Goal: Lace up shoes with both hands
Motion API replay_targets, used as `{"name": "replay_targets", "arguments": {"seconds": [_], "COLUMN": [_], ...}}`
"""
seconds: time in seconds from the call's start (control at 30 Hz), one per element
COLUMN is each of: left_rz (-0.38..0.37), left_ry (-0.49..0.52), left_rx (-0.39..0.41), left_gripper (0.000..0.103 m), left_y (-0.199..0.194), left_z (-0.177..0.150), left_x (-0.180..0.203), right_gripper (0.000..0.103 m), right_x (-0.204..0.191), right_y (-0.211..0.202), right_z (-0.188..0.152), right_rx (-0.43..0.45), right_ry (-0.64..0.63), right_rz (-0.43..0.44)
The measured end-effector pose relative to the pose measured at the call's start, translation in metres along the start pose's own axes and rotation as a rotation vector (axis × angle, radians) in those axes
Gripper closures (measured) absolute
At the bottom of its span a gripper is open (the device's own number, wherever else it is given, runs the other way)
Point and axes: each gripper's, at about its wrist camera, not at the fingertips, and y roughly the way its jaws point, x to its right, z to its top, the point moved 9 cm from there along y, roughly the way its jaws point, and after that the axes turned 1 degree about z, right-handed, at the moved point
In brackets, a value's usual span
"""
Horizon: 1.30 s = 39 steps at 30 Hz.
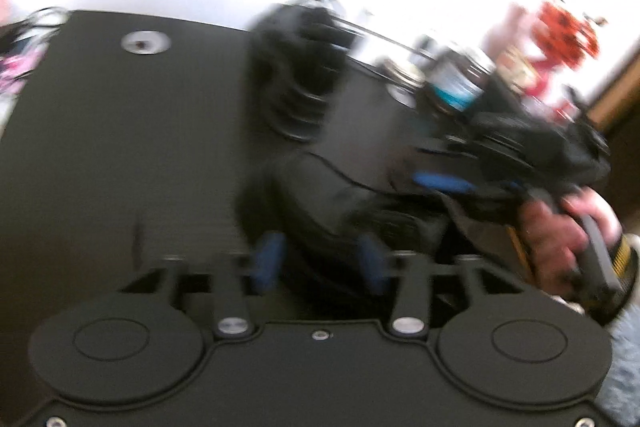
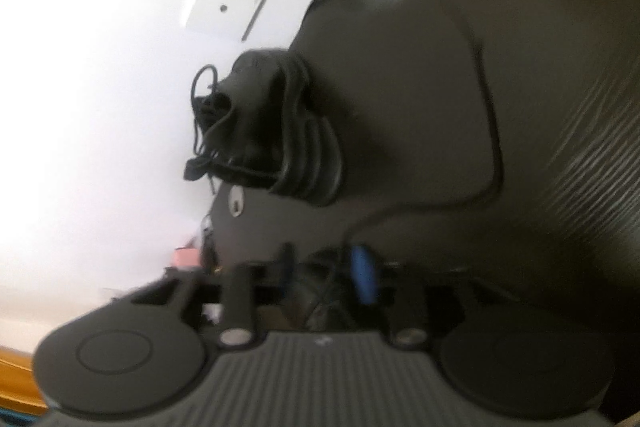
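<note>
Between the blue pads of your left gripper sits the near end of a black shoe, and the pads stand apart on either side of it; through the blur you cannot tell whether they touch its sides. That shoe lies on the dark tabletop with its long axis running from the jaws up and away toward the right of the left wrist view, where your right gripper reaches in over its far part, one blue pad showing. The hand on that gripper's handle is at the right edge.

Beyond the near shoe a second black shoe lies on its side, ribbed sole facing the camera, long axis running roughly up and down in this view. A round metal insert is set in the tabletop to its left, and blurred red and white objects stand past the table's far edge.

In the right wrist view your right gripper's pads are parted a moderate way, with dark material and a thin black lace in the gap, no clamp visible. The lace curves up and away across the tabletop. The second shoe lies at the table's edge, sole toward the table, loose laces hanging off its left side.
</note>
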Motion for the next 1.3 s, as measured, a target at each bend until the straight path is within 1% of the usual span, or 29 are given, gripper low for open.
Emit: {"name": "replay_targets", "arguments": {"seconds": [0.07, 0.13, 0.2, 0.27, 0.3, 0.4, 0.47, 0.5, 0.57, 0.67, 0.8, 0.83, 0.87, 0.97, 1.03, 1.07, 1.13, 1.2, 1.27, 1.3], "left_rz": [0.087, 0.212, 0.326, 0.399, 0.415, 0.431, 0.454, 0.465, 0.479, 0.505, 0.542, 0.542, 0.532, 0.502, 0.462, 0.441, 0.386, 0.314, 0.252, 0.212], "left_ry": [-0.078, -0.140, -0.137, -0.108, -0.090, -0.041, -0.043, -0.047, -0.047, -0.019, 0.045, 0.062, 0.075, 0.087, 0.052, 0.036, 0.012, 0.001, 0.035, 0.051], "left_rx": [0.013, 0.021, 0.023, 0.013, 0.010, -0.008, -0.037, -0.052, -0.077, -0.081, -0.075, -0.074, -0.074, -0.073, -0.064, -0.048, 0.003, 0.063, 0.126, 0.149], "left_gripper": [0.051, 0.054, 0.054, 0.054, 0.054, 0.054, 0.062, 0.064, 0.076, 0.077, 0.077, 0.084, 0.101, 0.101, 0.101, 0.101, 0.101, 0.101, 0.101, 0.101], "left_y": [-0.001, 0.000, 0.006, 0.014, 0.018, 0.033, 0.042, 0.047, 0.053, 0.056, 0.061, 0.063, 0.065, 0.069, 0.067, 0.062, 0.050, 0.033, 0.013, 0.004], "left_z": [0.002, 0.003, 0.004, 0.004, 0.004, 0.000, -0.004, -0.006, -0.011, -0.011, -0.011, -0.011, -0.011, -0.012, -0.012, -0.011, -0.003, 0.009, 0.025, 0.032], "left_x": [-0.027, -0.056, -0.074, -0.082, -0.083, -0.079, -0.082, -0.084, -0.086, -0.088, -0.084, -0.081, -0.078, -0.070, -0.067, -0.063, -0.054, -0.039, -0.016, -0.004], "right_gripper": [0.062, 0.062, 0.062, 0.062, 0.062, 0.062, 0.062, 0.062, 0.062, 0.062, 0.062, 0.062, 0.062, 0.062, 0.062, 0.062, 0.062, 0.062, 0.061, 0.058], "right_x": [0.000, 0.000, 0.001, 0.002, 0.001, -0.001, -0.004, -0.006, -0.007, -0.006, -0.003, -0.003, -0.003, -0.006, -0.008, -0.010, -0.014, -0.021, -0.030, -0.037], "right_y": [-0.009, -0.017, -0.023, -0.028, -0.028, -0.030, -0.032, -0.034, -0.038, -0.046, -0.049, -0.049, -0.049, -0.048, -0.048, -0.048, -0.050, -0.051, -0.052, -0.052], "right_z": [0.003, 0.005, 0.004, 0.002, 0.001, -0.001, -0.002, -0.002, -0.001, 0.000, 0.002, 0.002, 0.002, 0.001, 0.000, -0.001, -0.002, -0.003, -0.004, -0.006], "right_rx": [0.037, 0.066, 0.074, 0.077, 0.078, 0.079, 0.080, 0.083, 0.090, 0.103, 0.112, 0.113, 0.113, 0.106, 0.099, 0.097, 0.092, 0.078, 0.060, 0.050], "right_ry": [-0.061, -0.083, -0.080, -0.074, -0.076, -0.087, -0.094, -0.097, -0.101, -0.101, -0.091, -0.089, -0.088, -0.094, -0.102, -0.107, -0.117, -0.128, -0.144, -0.160], "right_rz": [-0.029, -0.035, -0.024, -0.016, -0.013, -0.003, 0.015, 0.027, 0.038, 0.051, 0.055, 0.056, 0.057, 0.063, 0.069, 0.073, 0.084, 0.108, 0.138, 0.157]}}
